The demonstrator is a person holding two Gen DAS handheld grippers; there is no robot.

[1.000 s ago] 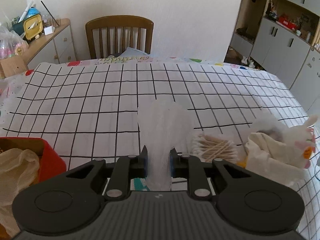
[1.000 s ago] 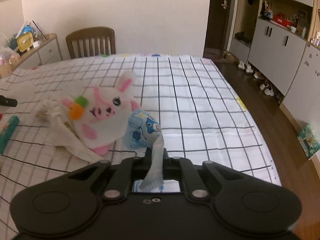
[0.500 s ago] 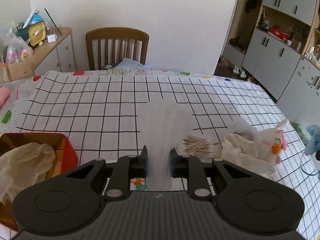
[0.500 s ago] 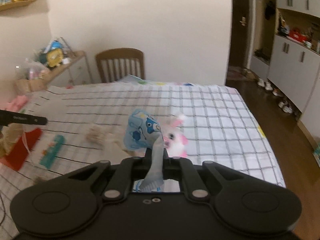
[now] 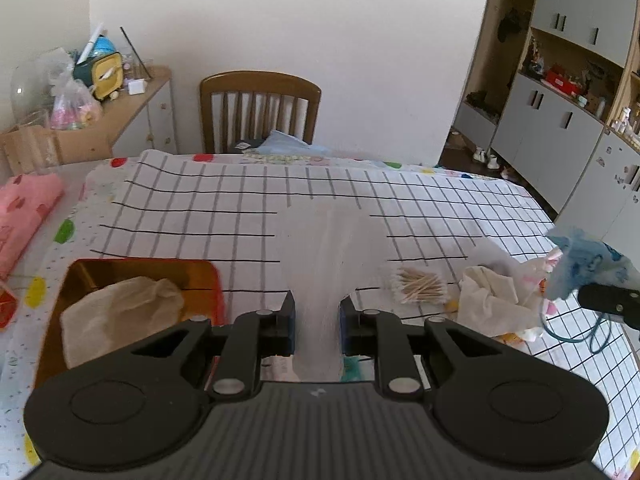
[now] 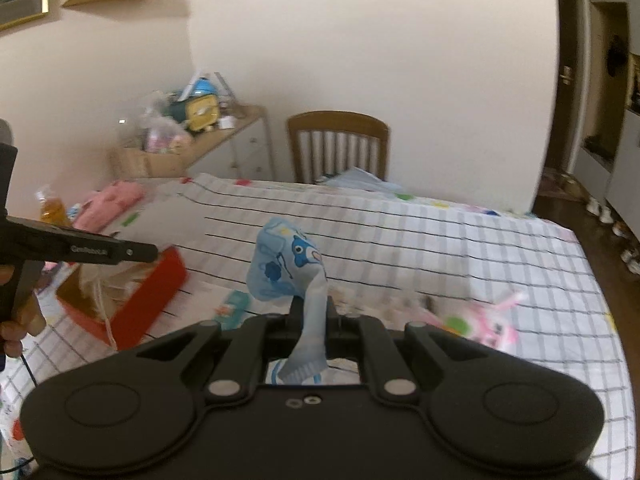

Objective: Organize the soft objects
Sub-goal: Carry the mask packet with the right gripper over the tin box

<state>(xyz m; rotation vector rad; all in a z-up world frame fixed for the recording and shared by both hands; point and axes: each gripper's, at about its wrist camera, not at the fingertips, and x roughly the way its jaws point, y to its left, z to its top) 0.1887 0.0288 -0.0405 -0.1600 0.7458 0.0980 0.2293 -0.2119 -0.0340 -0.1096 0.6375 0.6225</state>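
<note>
My left gripper (image 5: 316, 310) is shut on a thin white cloth (image 5: 332, 248) and holds it above the checked table. The red box (image 5: 132, 280) with a beige cloth (image 5: 120, 308) in it lies below at the left. My right gripper (image 6: 314, 306) is shut on a blue printed cloth (image 6: 284, 268) and holds it in the air; this cloth also shows at the right edge of the left wrist view (image 5: 588, 264). The red box (image 6: 140, 300) is to the right gripper's left. A pink and white bunny toy (image 6: 484, 322) lies on the table at the right.
Cotton swabs (image 5: 420, 286) and a crumpled cream cloth (image 5: 492, 300) lie right of the left gripper. A teal packet (image 6: 234, 308) lies beside the box. A pink folded cloth (image 5: 24, 208) is at the table's left edge. A wooden chair (image 5: 260, 108) stands at the far side.
Both grippers have risen and drawn back with their cloths. The right gripper has swung left, from the bunny toward the red box. The red box now shows more fully under the left gripper.
</note>
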